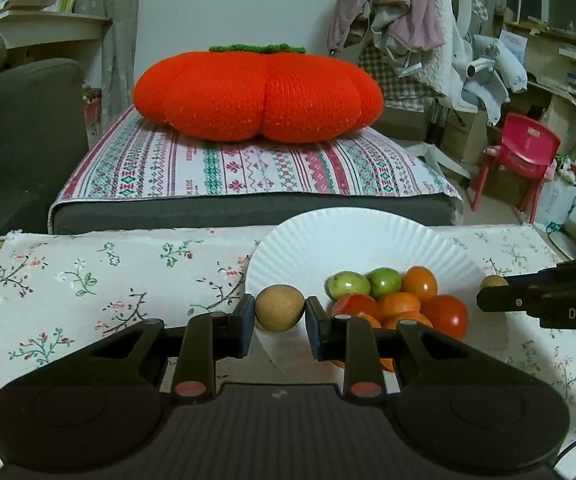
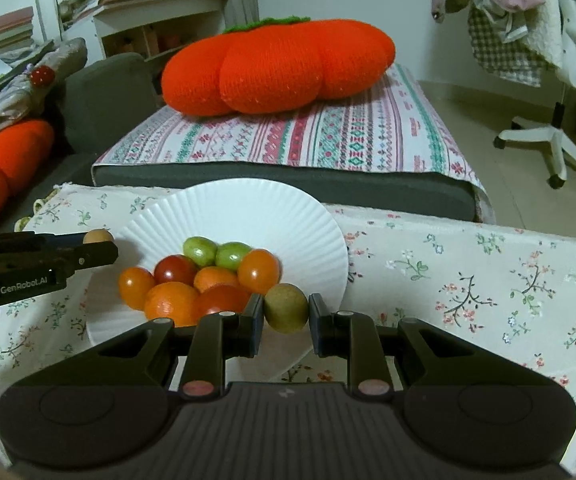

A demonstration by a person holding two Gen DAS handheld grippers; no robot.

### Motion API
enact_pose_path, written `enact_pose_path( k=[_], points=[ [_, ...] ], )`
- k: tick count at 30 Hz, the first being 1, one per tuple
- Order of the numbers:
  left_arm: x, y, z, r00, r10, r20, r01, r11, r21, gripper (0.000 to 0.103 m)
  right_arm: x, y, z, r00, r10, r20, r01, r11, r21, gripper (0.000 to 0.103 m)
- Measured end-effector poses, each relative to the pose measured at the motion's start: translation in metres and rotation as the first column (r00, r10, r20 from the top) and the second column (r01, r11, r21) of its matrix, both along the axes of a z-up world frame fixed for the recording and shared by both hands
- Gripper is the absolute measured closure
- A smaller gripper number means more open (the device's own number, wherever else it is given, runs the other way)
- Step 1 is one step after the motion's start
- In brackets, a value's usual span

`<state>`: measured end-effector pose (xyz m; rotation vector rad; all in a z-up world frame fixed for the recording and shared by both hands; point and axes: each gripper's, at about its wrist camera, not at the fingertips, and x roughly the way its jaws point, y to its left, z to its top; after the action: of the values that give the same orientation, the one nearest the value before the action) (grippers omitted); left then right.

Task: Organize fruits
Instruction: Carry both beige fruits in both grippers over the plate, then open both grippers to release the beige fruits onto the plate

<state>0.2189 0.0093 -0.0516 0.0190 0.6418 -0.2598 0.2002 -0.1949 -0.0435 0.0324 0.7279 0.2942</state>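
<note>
Closest to the left wrist lens, the left gripper [image 1: 280, 314] is clamped on 1 round tan-brown fruit [image 1: 280, 308], both pads pressing its sides. That fruit hangs over the 7 o'clock edge of the white paper plate [image 1: 351, 232]. In the right wrist view the right gripper [image 2: 286, 314] pinches a second greenish-brown fruit [image 2: 286, 308] the same way, over the plate's 5 o'clock rim.

On the plate sits a heap of small fruits [image 2: 208, 280]: 2 green ones at 12 o'clock of the heap, orange and red ones crowded below, all touching. The plate rests on a floral tablecloth [image 1: 88, 280]; behind it is a striped cushion [image 1: 248, 168] carrying a big knitted orange pumpkin pillow [image 1: 260, 92].

Risks, as I judge them:
- Both held fruits are round and smooth and gripped only at 2 small contact patches, so a tilt or jolt could squirt either one out.
- Released at the rim, a fruit would probably roll off the shallow plate onto the cloth; letting go nearer the heap looks safer.
- Dropped onto the heap, it could knock the stacked fruits loose and scatter them.
- The paper plate is light, and a finger catching its fluted edge could flip or slide it.
- The 2 grippers work near each other over 1 plate and could collide.
</note>
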Motion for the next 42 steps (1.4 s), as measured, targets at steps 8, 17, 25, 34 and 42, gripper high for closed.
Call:
enact_pose_path(
  k=[8,17,25,34,42],
  points=[
    [0.001,0.000,-0.002,1.000,0.020,-0.015,-0.020,1.000,0.006,0.089,0.000,0.007,-0.004,1.000,0.004,0.005,-0.004,1.000,-0.024,0.081],
    [-0.002,0.002,0.002,0.999,0.035,-0.023,-0.034,0.999,0.016,0.081,-0.005,-0.002,0.008,0.999,-0.023,0.029,0.023,1.000,0.007,0.078],
    [-0.011,0.006,0.009,0.997,0.058,-0.050,-0.060,0.998,-0.031,0.081,-0.006,-0.006,0.015,0.999,-0.030,0.035,0.029,0.999,0.028,0.078],
    [-0.028,-0.015,0.023,0.991,0.118,-0.059,-0.119,0.993,-0.001,0.072,-0.018,0.004,0.025,0.998,-0.020,0.055,0.018,0.999,0.049,0.076],
    [-0.047,-0.020,0.048,0.985,0.171,0.025,-0.172,0.984,0.033,0.037,-0.038,0.014,0.042,0.996,-0.026,0.088,0.021,0.998,0.050,0.065]
  ],
)
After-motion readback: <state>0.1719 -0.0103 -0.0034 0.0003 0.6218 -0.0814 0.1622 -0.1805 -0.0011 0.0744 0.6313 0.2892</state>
